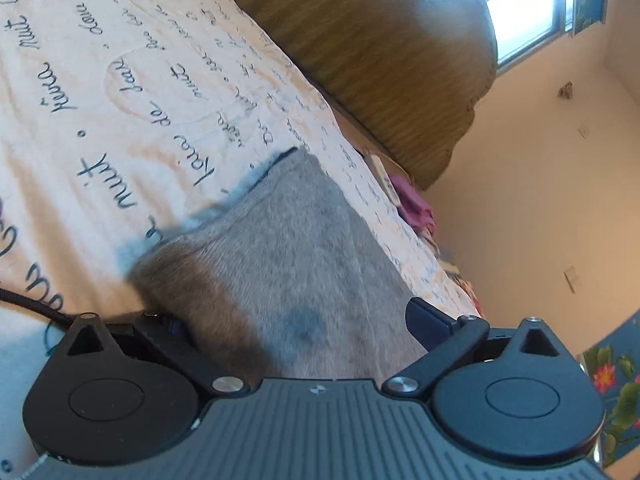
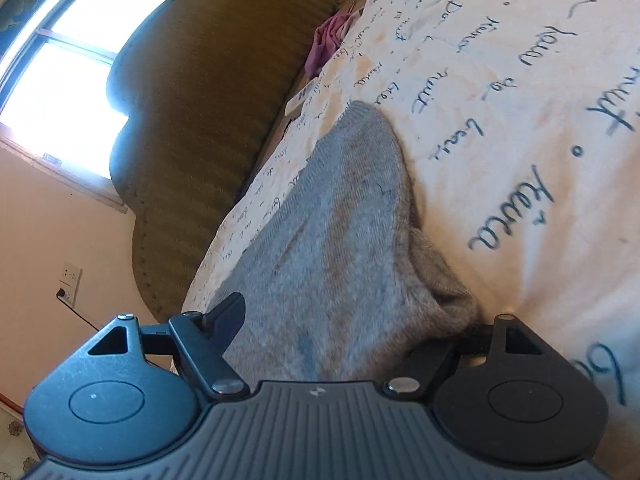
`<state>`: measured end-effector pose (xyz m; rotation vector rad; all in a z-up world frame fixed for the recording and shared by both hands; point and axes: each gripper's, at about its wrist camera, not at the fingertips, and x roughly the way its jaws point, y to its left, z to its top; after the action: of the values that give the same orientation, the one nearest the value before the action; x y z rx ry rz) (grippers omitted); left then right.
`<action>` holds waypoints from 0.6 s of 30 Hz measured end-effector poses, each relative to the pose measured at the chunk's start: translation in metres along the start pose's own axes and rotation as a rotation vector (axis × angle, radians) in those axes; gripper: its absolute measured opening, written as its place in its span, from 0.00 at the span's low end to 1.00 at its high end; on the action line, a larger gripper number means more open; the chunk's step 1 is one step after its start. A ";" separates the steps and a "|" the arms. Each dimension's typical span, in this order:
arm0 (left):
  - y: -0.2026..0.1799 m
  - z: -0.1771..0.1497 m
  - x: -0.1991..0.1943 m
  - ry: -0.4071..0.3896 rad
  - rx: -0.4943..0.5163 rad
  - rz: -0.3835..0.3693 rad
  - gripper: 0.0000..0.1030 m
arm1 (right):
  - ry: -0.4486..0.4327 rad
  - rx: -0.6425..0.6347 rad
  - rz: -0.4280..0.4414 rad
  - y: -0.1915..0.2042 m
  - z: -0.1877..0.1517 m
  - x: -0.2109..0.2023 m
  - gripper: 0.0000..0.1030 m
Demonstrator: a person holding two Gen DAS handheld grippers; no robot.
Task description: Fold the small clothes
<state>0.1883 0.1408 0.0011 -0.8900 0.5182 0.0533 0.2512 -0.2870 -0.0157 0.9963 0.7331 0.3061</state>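
A small grey knit garment lies on a white bed sheet printed with dark script. In the left wrist view it runs down between the fingers of my left gripper. The jaws stand wide. The right finger shows beside the cloth's edge, and the left finger is hidden under the fabric. In the right wrist view the same grey garment bunches between the fingers of my right gripper. Its left finger is bare and clear of the cloth, while the right finger is covered. Neither pair of pads visibly presses on the fabric.
A padded olive headboard stands at the far end of the bed, in front of a bright window. A pink cloth and a white flat object lie by the mattress edge. A wall socket has a cable plugged in.
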 end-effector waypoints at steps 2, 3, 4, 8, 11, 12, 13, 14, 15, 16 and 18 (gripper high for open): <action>-0.003 0.001 0.004 -0.008 -0.011 0.009 0.93 | -0.023 -0.013 -0.017 0.005 0.000 0.009 0.75; -0.003 0.002 0.005 -0.018 -0.024 0.029 0.89 | -0.028 -0.013 -0.023 0.006 0.000 0.011 0.66; -0.002 0.003 0.006 -0.021 -0.033 0.052 0.72 | -0.023 -0.002 -0.040 0.004 0.001 0.014 0.53; 0.015 0.010 0.021 0.076 -0.125 0.070 0.06 | 0.002 0.097 0.001 -0.019 0.000 0.019 0.12; 0.010 0.015 0.012 0.067 -0.102 0.065 0.06 | 0.000 0.111 0.029 -0.014 0.003 0.011 0.11; 0.004 0.018 0.009 0.062 -0.088 0.058 0.06 | -0.002 0.109 0.042 -0.011 0.006 0.008 0.11; -0.003 0.021 0.004 0.061 -0.080 0.044 0.06 | -0.005 0.104 0.052 -0.005 0.009 0.007 0.11; -0.010 0.024 -0.001 0.063 -0.073 0.024 0.05 | -0.006 0.097 0.065 0.001 0.011 0.004 0.11; -0.016 0.029 -0.006 0.063 -0.069 0.000 0.05 | -0.007 0.086 0.081 0.008 0.014 0.002 0.11; -0.024 0.033 -0.014 0.062 -0.065 -0.029 0.05 | -0.006 0.078 0.095 0.014 0.015 -0.001 0.10; -0.038 0.039 -0.031 0.057 -0.050 -0.080 0.04 | -0.002 0.051 0.126 0.028 0.017 -0.012 0.10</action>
<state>0.1871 0.1513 0.0631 -0.9630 0.5357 -0.0320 0.2569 -0.2894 0.0189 1.0934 0.6808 0.3972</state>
